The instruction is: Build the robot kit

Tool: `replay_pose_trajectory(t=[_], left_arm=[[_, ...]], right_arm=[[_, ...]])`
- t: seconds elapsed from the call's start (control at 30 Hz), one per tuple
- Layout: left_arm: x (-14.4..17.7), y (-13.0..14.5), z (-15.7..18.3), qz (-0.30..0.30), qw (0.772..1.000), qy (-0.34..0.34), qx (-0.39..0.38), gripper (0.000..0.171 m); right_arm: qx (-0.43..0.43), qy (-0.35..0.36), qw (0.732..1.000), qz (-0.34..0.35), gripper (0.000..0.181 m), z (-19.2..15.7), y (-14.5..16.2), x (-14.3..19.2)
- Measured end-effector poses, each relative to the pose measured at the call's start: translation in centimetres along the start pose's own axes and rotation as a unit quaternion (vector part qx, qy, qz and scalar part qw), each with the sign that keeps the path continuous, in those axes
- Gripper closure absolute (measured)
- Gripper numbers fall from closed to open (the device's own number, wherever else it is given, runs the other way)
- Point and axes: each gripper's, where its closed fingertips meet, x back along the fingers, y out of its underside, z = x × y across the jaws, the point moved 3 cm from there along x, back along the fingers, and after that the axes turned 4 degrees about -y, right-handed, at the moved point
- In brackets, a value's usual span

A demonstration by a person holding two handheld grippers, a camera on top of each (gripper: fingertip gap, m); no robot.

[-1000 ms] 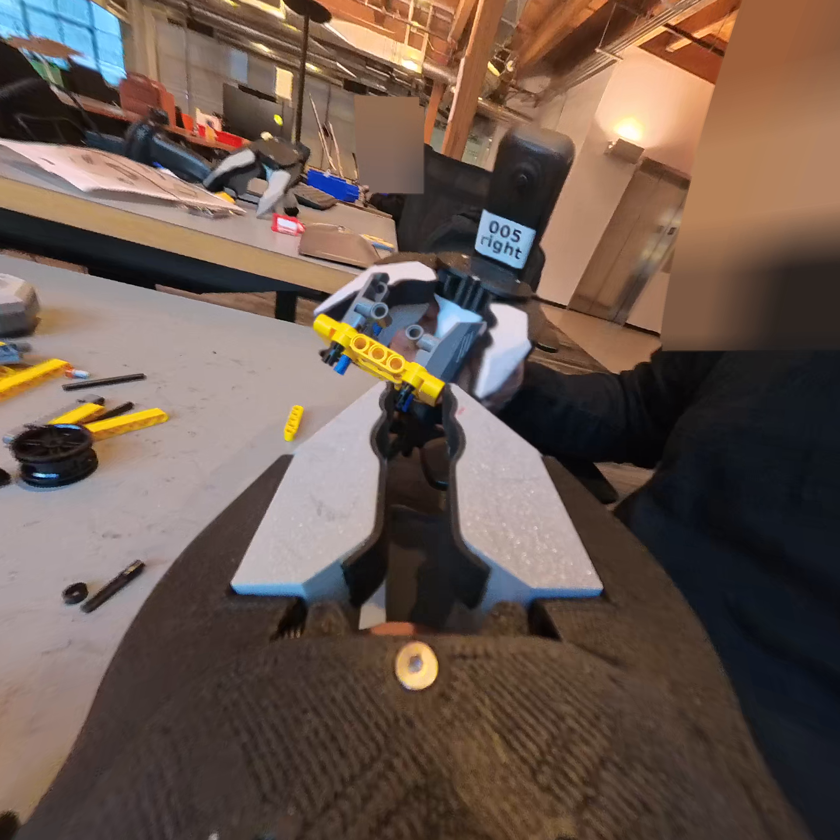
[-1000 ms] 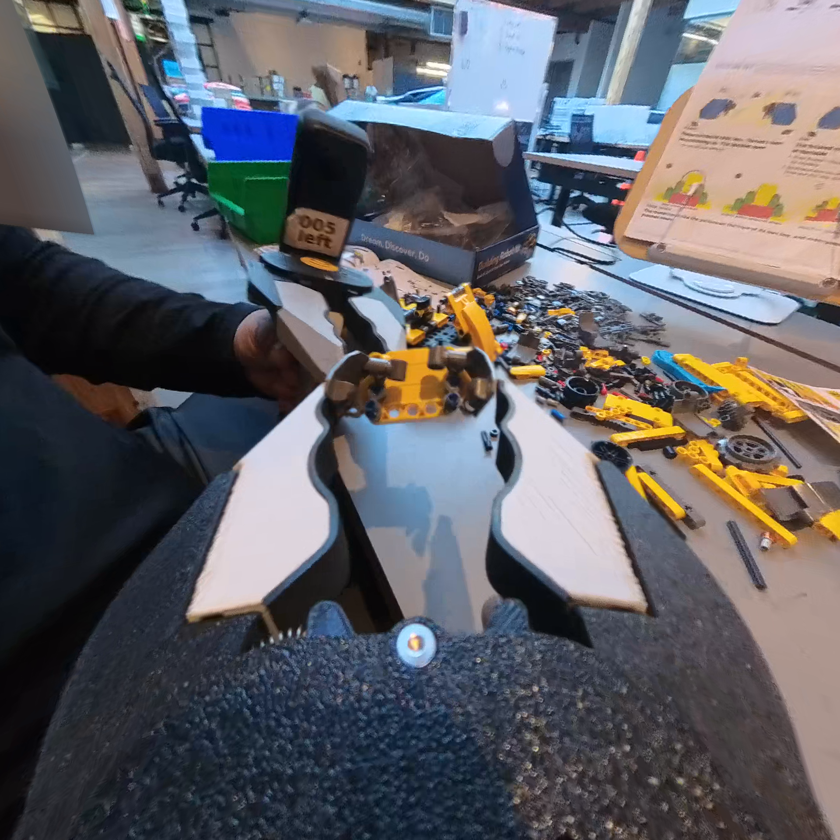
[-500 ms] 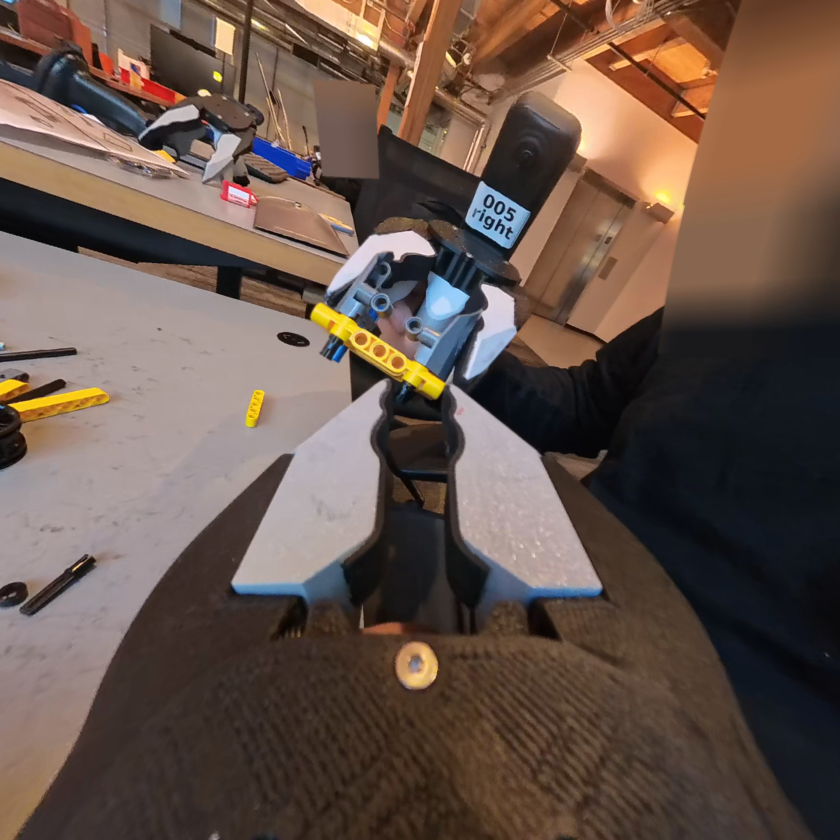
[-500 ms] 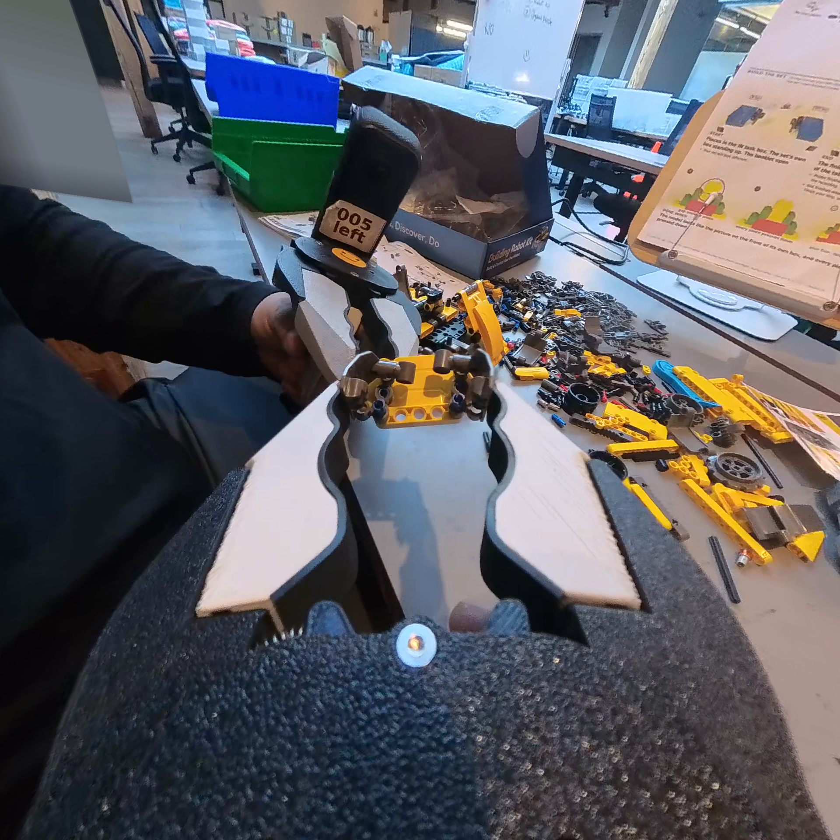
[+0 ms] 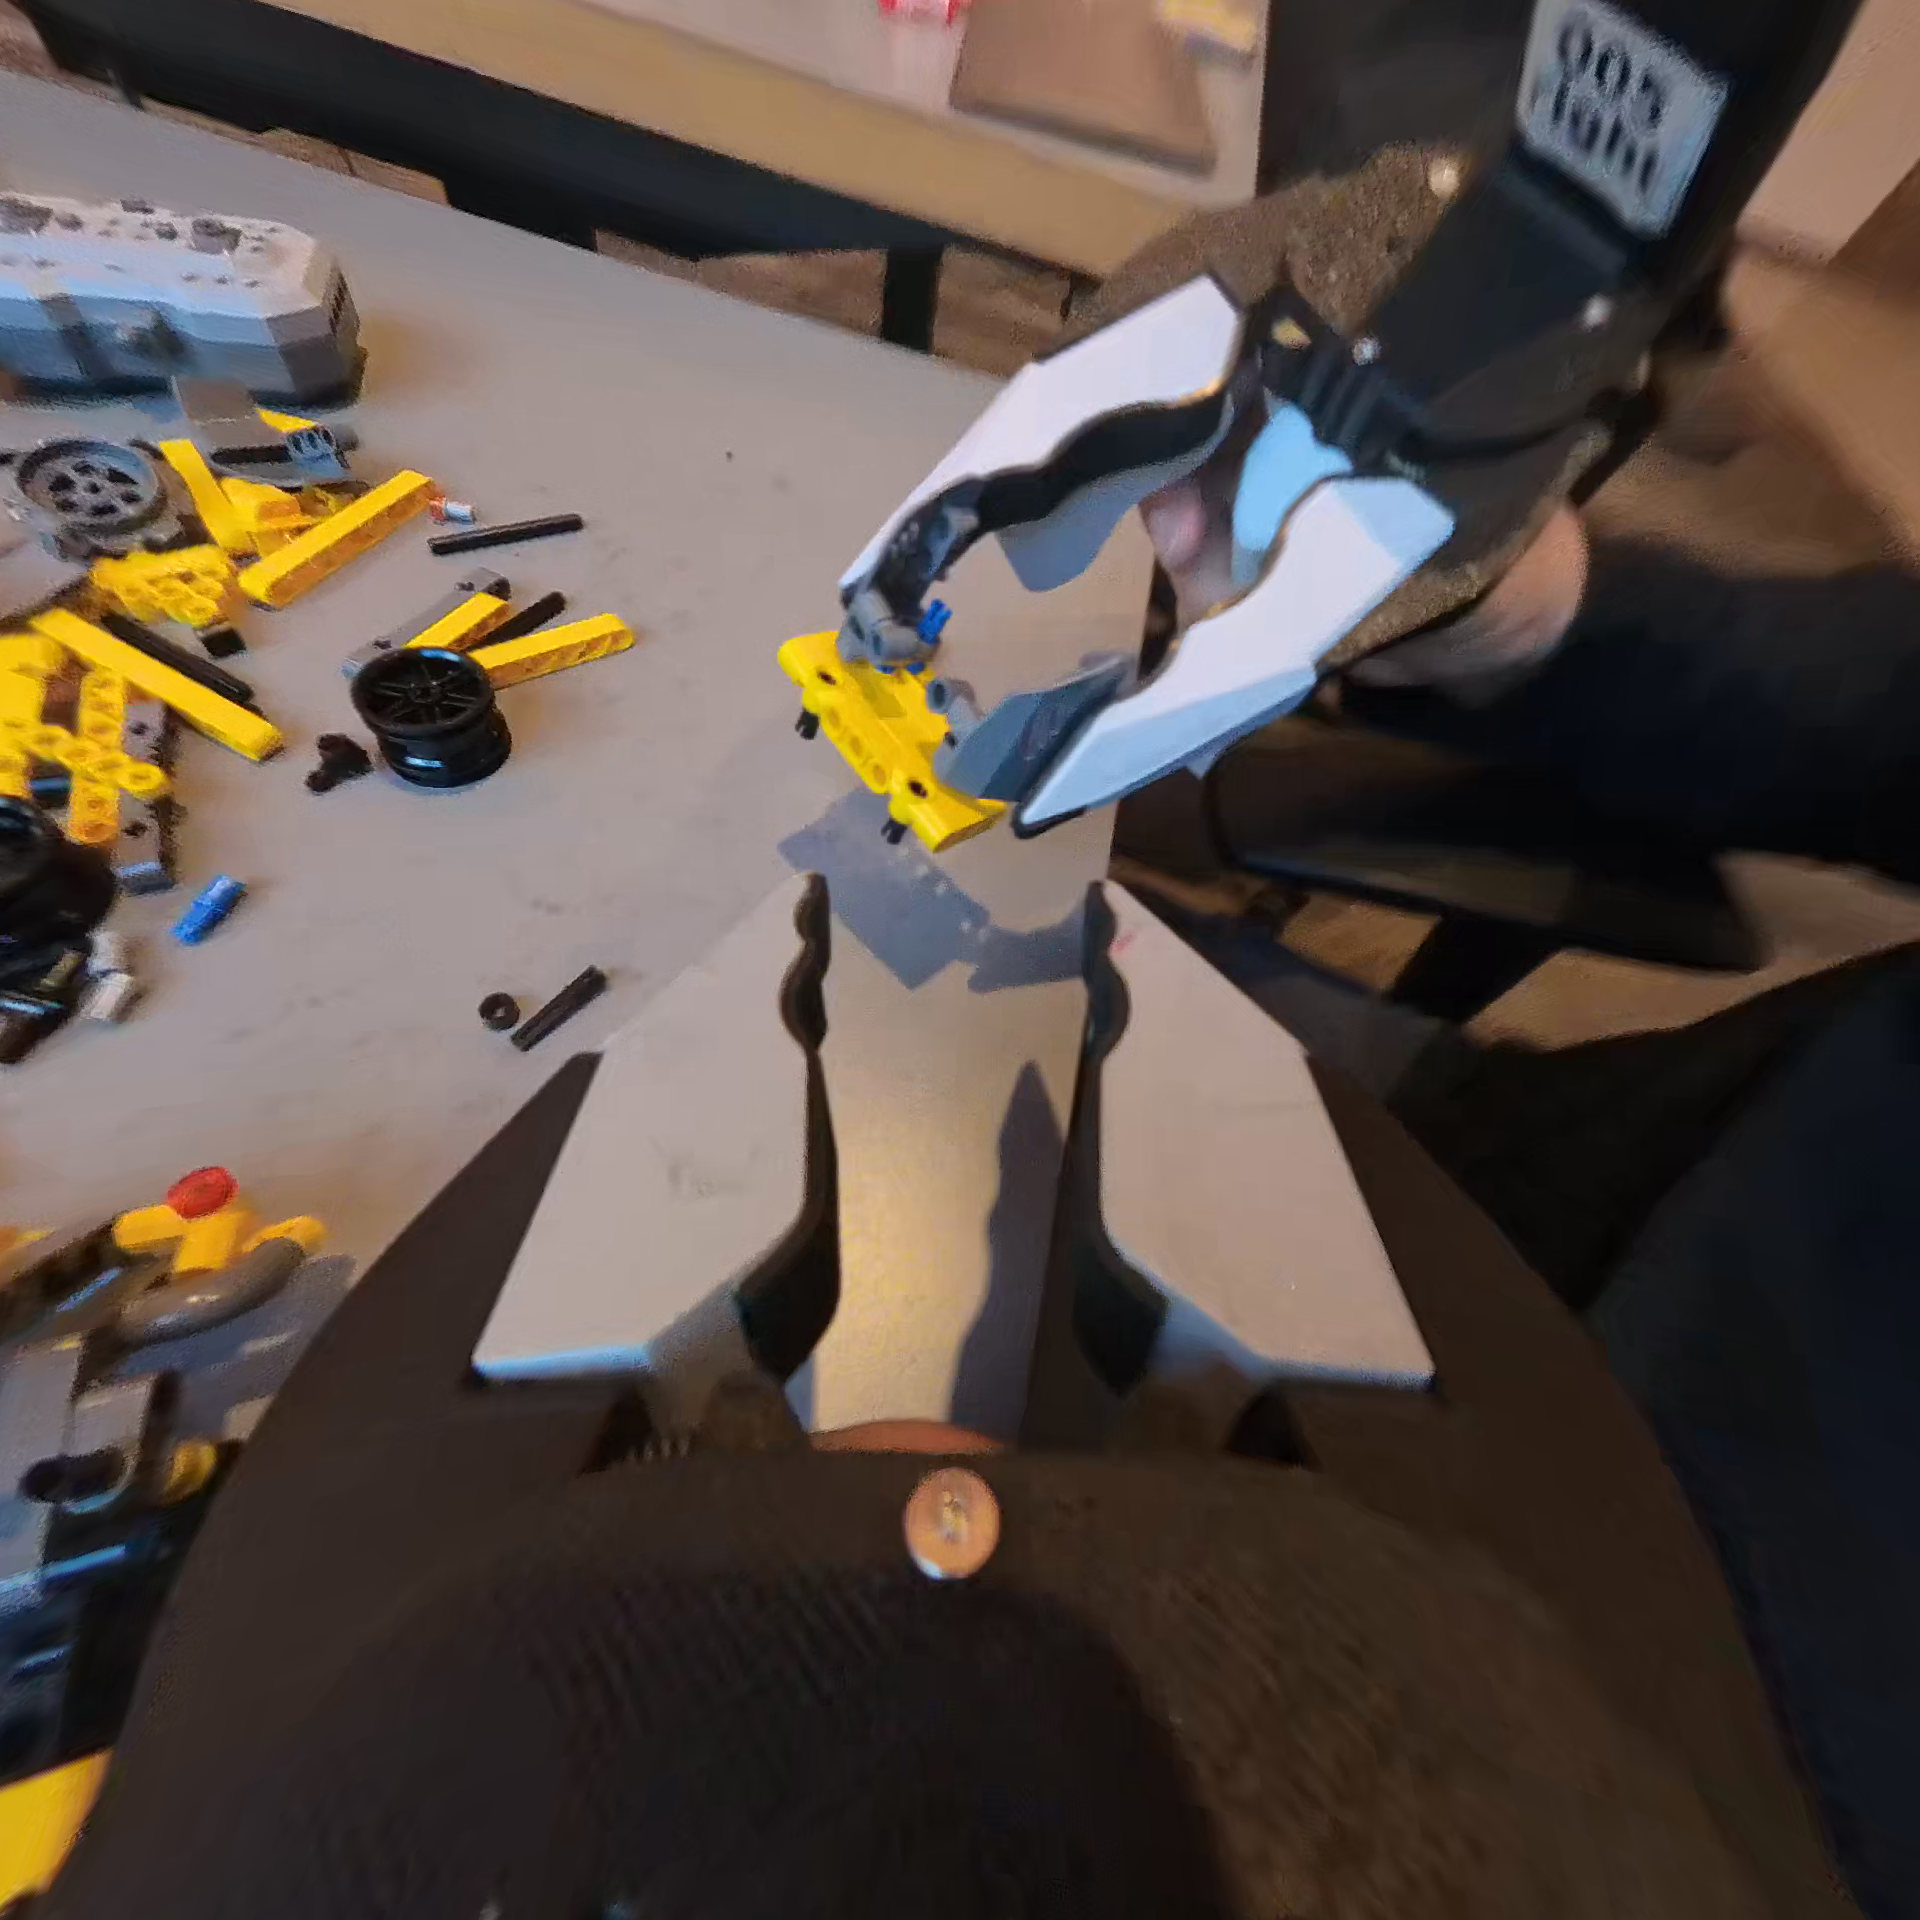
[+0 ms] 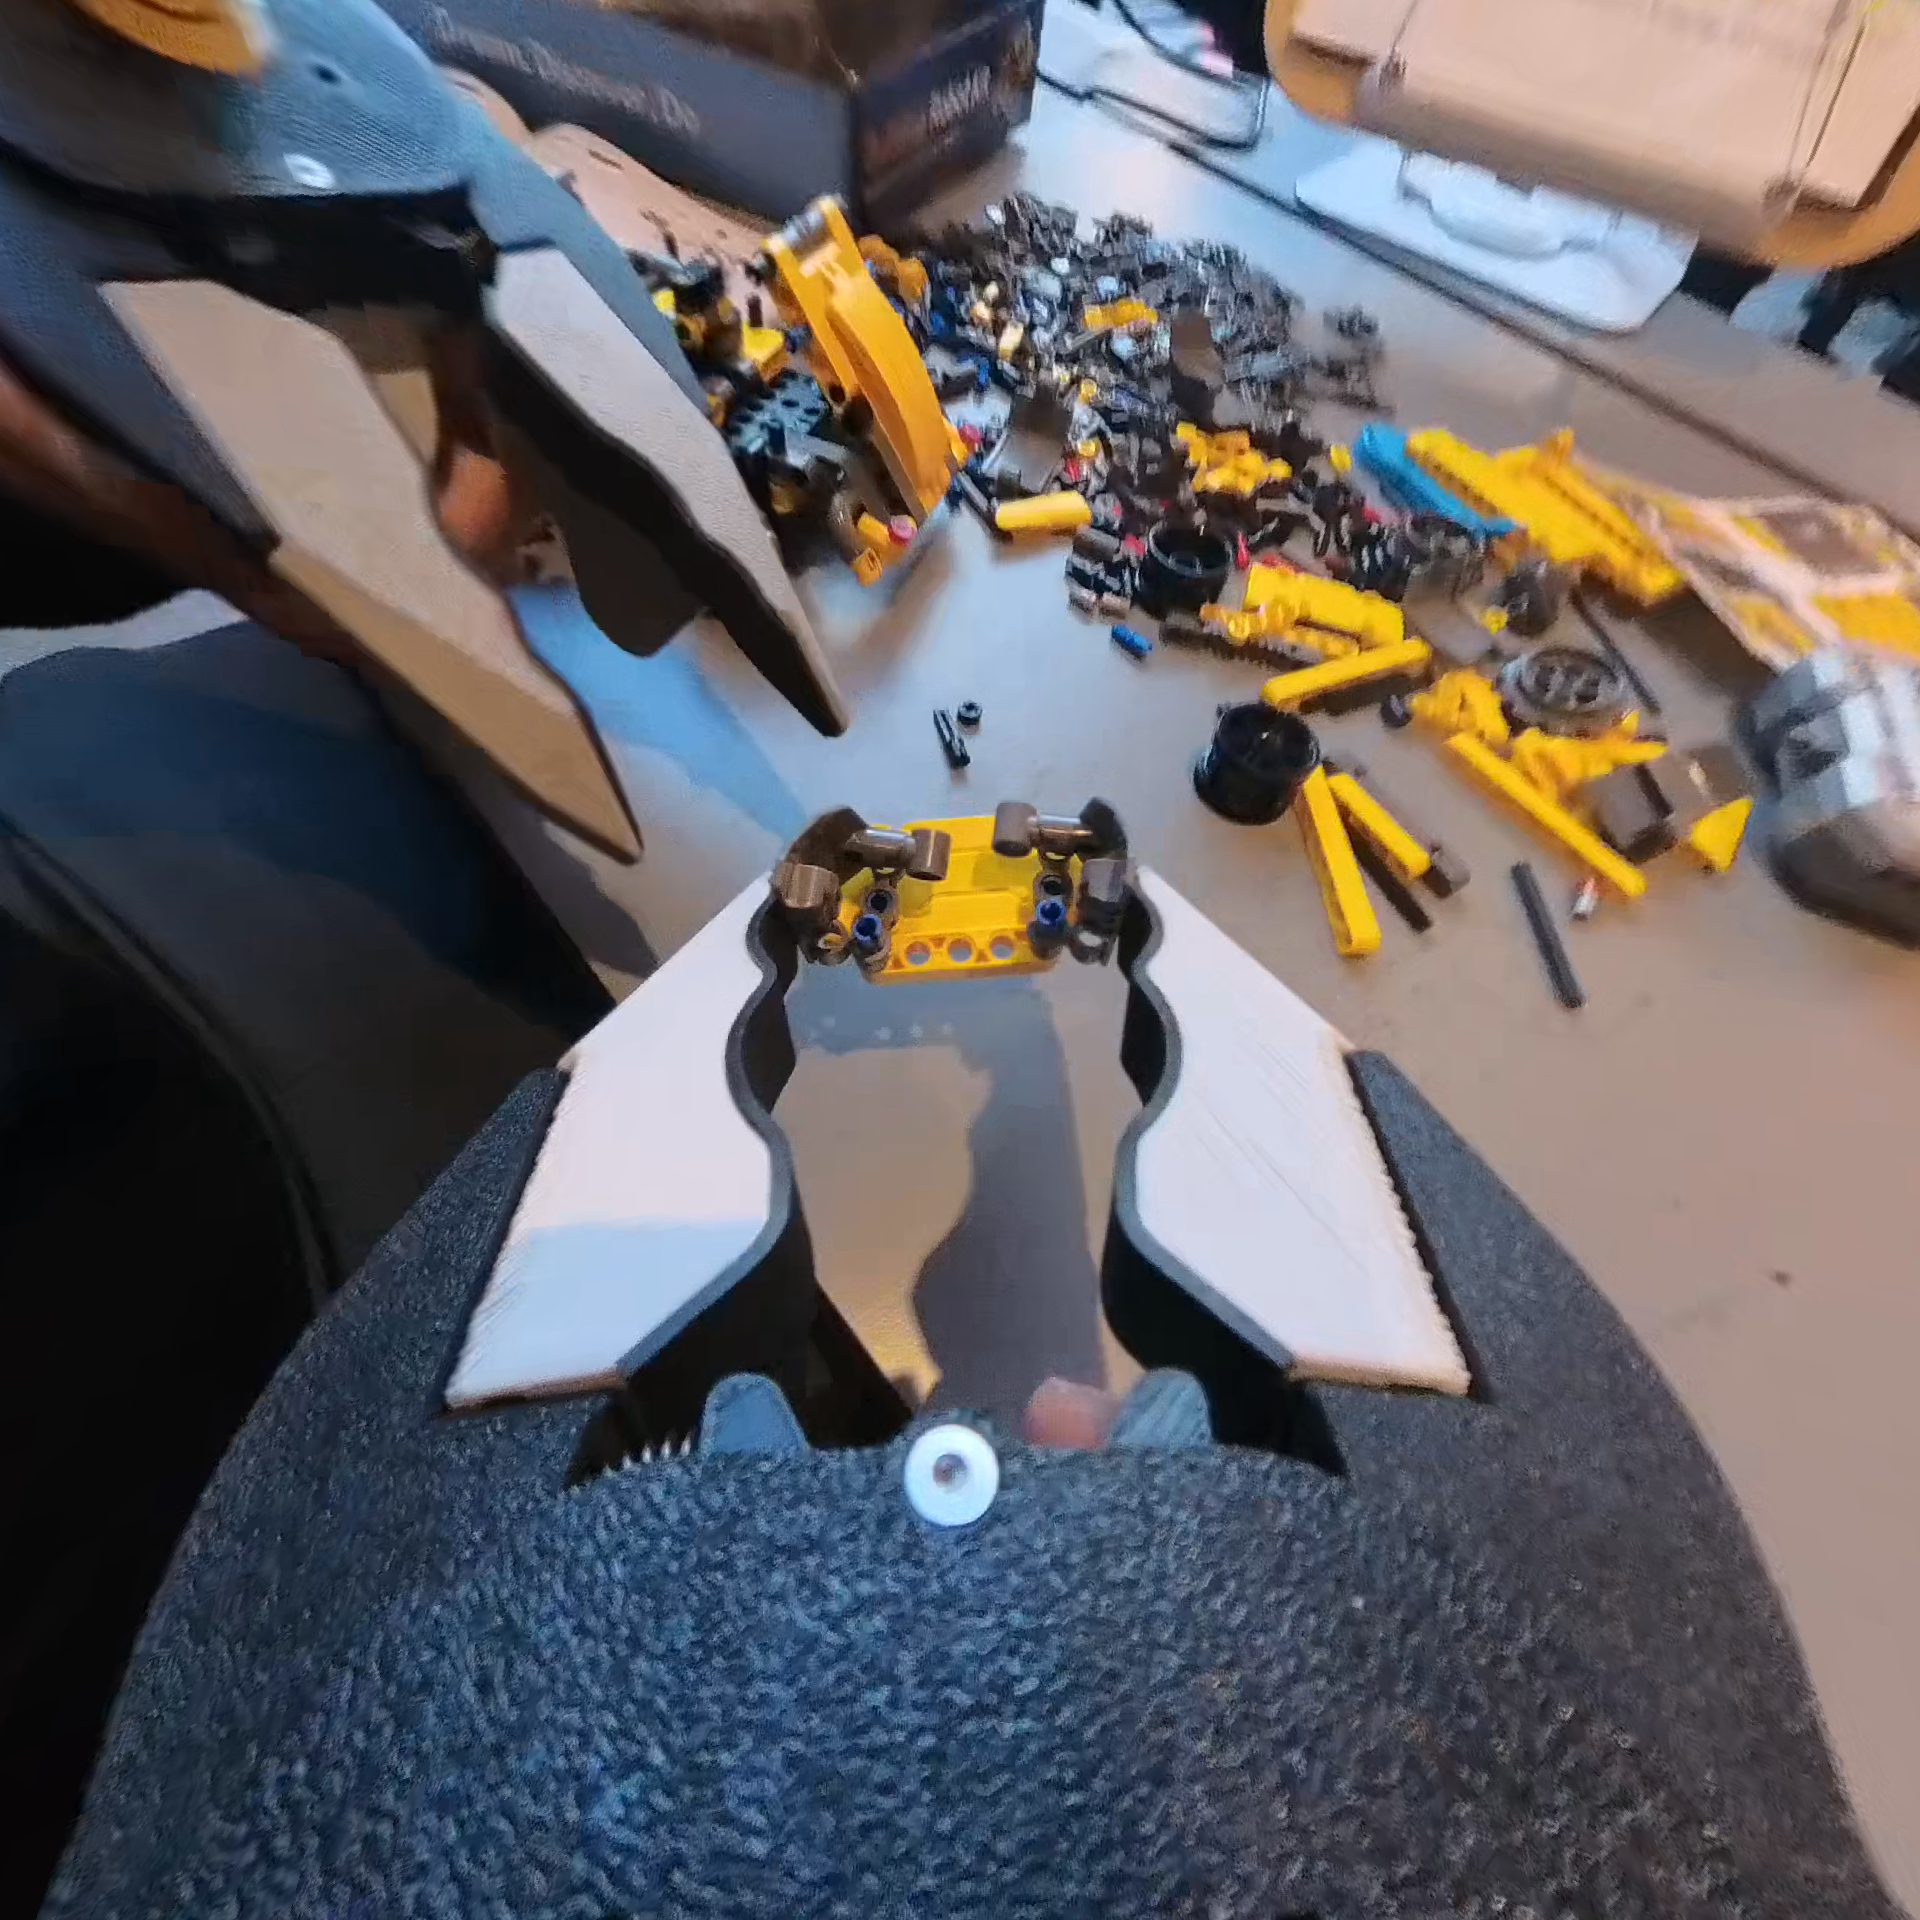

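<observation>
One yellow brick assembly (image 6: 951,896), studded with grey connectors and blue pins, sits clamped between the tips of the right gripper (image 6: 951,914), just above the grey table (image 6: 1558,1195) near its edge. Beside the assembly, the left gripper (image 5: 951,904) hangs with its fingers spread and nothing between them. A black wheel (image 6: 1254,762) and yellow beams (image 6: 1351,852) lie near the assembly; farther from it spreads a heap of loose parts (image 6: 1143,364).
</observation>
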Motion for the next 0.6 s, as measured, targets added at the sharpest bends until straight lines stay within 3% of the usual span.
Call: replay_pose_trajectory(t=[0.13, 0.27, 0.37, 0.6], left_arm=[[-1.2, 0.8, 0.2, -0.038, 0.991, -0.055, -0.115, 0.128], [-2.2, 1.2, 0.9, -0.045, 0.980, -0.047, -0.188, 0.135], [-2.8, 1.4, 1.4, -0.055, 0.973, -0.033, -0.222, 0.135], [-3.2, 2.4, 1.6, -0.088, 0.961, -0.018, -0.260, 0.127]], right_arm=[[-0.039, -0.002, 0.998, -0.056, 0.117, -0.3, 1.5, -1.1], [-0.099, -0.016, 0.991, -0.087, 0.117, -0.7, 2.7, -1.5], [-0.129, -0.017, 0.987, -0.091, 0.116, -1.0, 3.0, -1.7], [-0.104, -0.040, 0.988, -0.108, 0.116, -2.1, 3.4, -1.5]])
